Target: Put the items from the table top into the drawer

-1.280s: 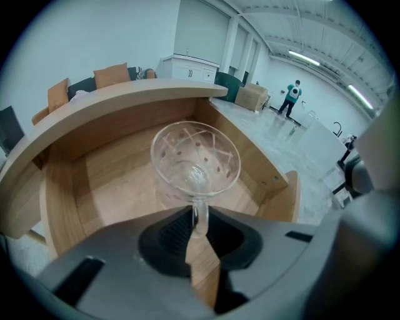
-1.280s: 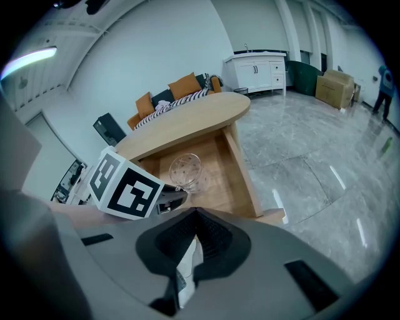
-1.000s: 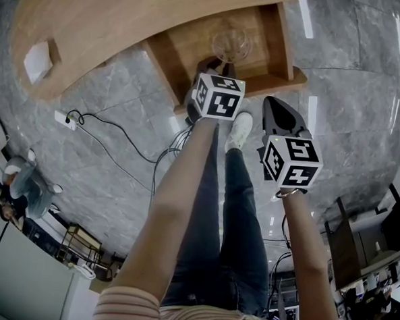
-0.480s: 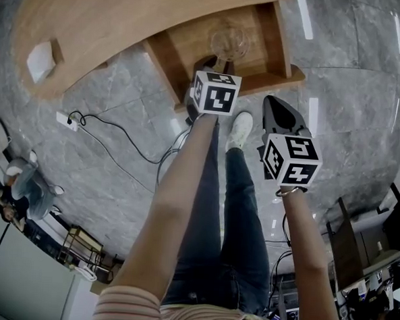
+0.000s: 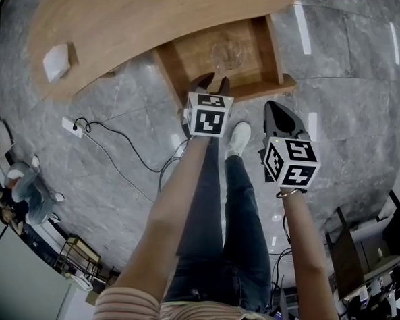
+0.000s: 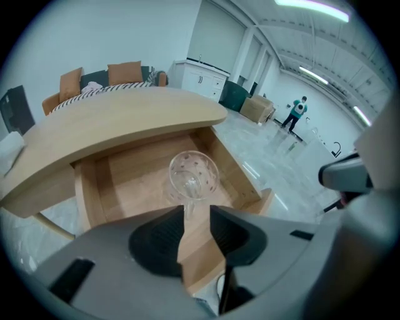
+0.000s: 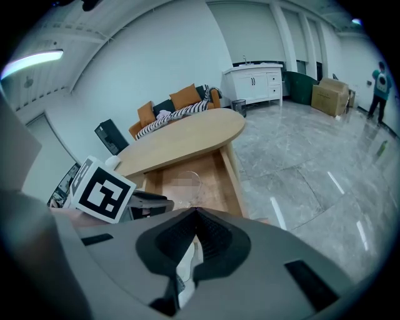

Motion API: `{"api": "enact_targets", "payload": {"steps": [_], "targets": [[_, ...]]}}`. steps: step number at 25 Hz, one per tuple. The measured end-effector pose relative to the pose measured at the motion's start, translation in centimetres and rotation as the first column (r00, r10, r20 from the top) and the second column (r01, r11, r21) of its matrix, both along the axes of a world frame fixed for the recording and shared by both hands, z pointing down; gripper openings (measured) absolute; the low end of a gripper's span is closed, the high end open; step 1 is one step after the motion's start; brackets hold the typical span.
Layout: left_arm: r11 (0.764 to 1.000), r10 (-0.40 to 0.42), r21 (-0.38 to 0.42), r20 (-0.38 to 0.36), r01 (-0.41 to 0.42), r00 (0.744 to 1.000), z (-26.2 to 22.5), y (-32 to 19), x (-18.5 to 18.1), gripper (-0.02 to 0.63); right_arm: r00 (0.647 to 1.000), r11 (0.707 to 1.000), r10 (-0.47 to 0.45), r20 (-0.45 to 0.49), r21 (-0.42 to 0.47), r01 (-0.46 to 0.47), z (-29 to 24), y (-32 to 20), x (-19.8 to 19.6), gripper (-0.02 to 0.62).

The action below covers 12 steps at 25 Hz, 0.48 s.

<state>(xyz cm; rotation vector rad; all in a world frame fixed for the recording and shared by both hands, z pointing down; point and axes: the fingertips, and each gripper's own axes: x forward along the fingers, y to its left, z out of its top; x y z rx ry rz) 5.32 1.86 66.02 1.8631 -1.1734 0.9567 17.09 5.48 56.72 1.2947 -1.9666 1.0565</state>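
Note:
A clear stemmed glass (image 5: 225,51) with small dots rests inside the open wooden drawer (image 5: 279,54) under the curved table top (image 5: 127,23). In the left gripper view the glass (image 6: 194,176) lies just past my left gripper (image 6: 197,214), bowl toward the camera. The jaws have just been opening and stand apart, and the stem shows beyond the tips with no pad pressing on it. In the head view the left gripper (image 5: 215,84) hangs over the drawer's front edge. My right gripper (image 5: 278,113) is to its right over the floor, and its jaws (image 7: 192,214) meet at the tips, holding nothing.
A white folded item (image 5: 57,60) lies on the table top at the far left. On the grey stone floor are cables with a power strip (image 5: 70,124) left of the person's legs and white shoe (image 5: 240,138). Another person (image 5: 23,186) sits at the left edge.
The left gripper has drawn up and back from the drawer, leaving the glass inside. The right gripper has lifted slightly.

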Motion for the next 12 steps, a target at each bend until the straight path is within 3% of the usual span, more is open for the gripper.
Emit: {"api": "enact_targets", "payload": {"steps": [9, 12], "targets": [[0.996, -0.017, 0.089, -0.017, 0.019, 1.0, -9.2, 1.6, 0.2, 0.112, 1.0, 0.997, 0.008, 0.028, 0.083, -0.01, -7.4, -0.1, 0.8, 0.008], [0.991, -0.034, 0.132, -0.02, 0.036, 0.999, -12.2, 1.8, 0.2, 0.073, 0.999, 0.992, -0.006, 0.043, 0.128, 0.001, -10.2, -0.4, 0.8, 0.008]]}}
